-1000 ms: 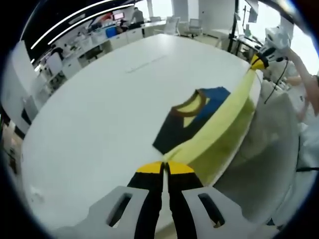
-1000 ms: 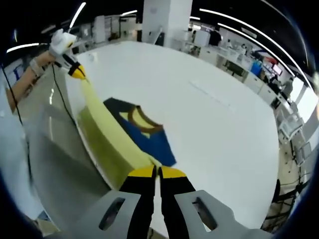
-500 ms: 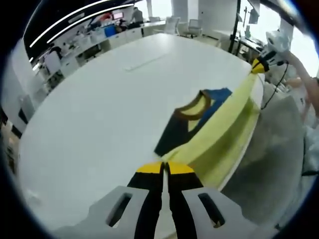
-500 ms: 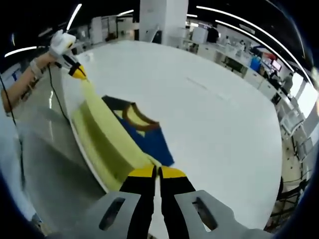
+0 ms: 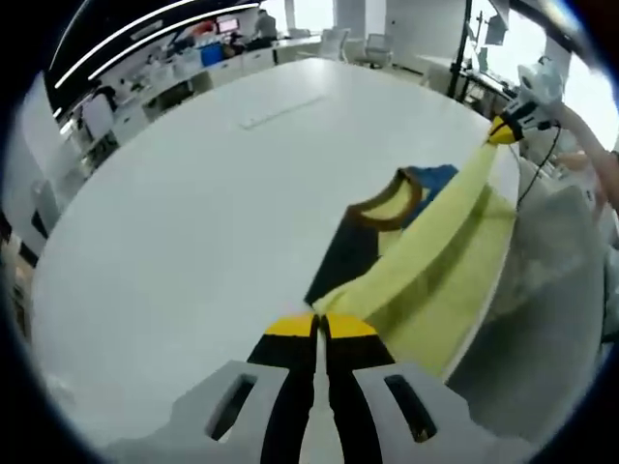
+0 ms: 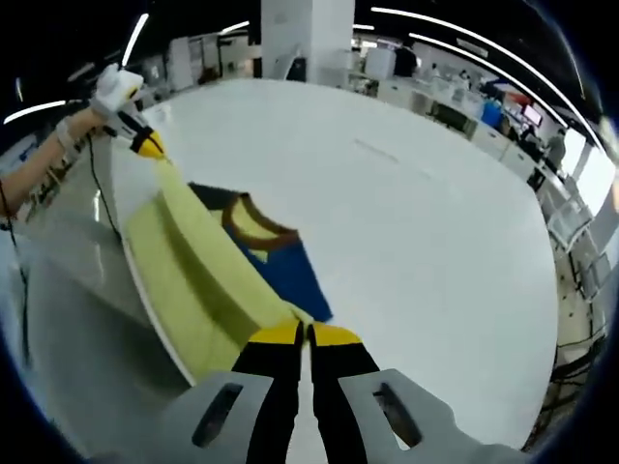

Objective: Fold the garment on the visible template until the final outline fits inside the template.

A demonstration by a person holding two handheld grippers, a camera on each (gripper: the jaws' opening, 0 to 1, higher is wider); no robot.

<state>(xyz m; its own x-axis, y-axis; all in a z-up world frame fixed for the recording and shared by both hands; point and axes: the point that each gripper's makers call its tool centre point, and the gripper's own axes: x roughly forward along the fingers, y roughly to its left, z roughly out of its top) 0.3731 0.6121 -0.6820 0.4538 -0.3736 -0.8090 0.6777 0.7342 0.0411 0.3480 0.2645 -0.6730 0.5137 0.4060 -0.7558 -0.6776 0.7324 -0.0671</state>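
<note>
A garment (image 5: 435,261) with a yellow body, navy and blue shoulders and a brown collar (image 5: 387,203) lies at the edge of a large white table (image 5: 193,213). Its yellow part hangs partly over that edge. My left gripper (image 5: 316,324) is shut on one end of the yellow hem. The right gripper (image 5: 503,130) holds the other end at upper right, so the hem is stretched between them. In the right gripper view my right gripper (image 6: 305,332) is shut on the garment (image 6: 193,271), and the left gripper (image 6: 147,145) pinches its far end at upper left.
A faint grey line (image 5: 280,111) marks the table farther in, also faint in the right gripper view as a grey line (image 6: 382,155). A person's arm (image 6: 39,174) reaches in beside the table edge. Office desks and chairs (image 5: 222,48) stand beyond the table (image 6: 416,242).
Both grippers keep their hold on the hem. Both views have shifted a little, and the stretched hem looks slightly farther in over the table.
</note>
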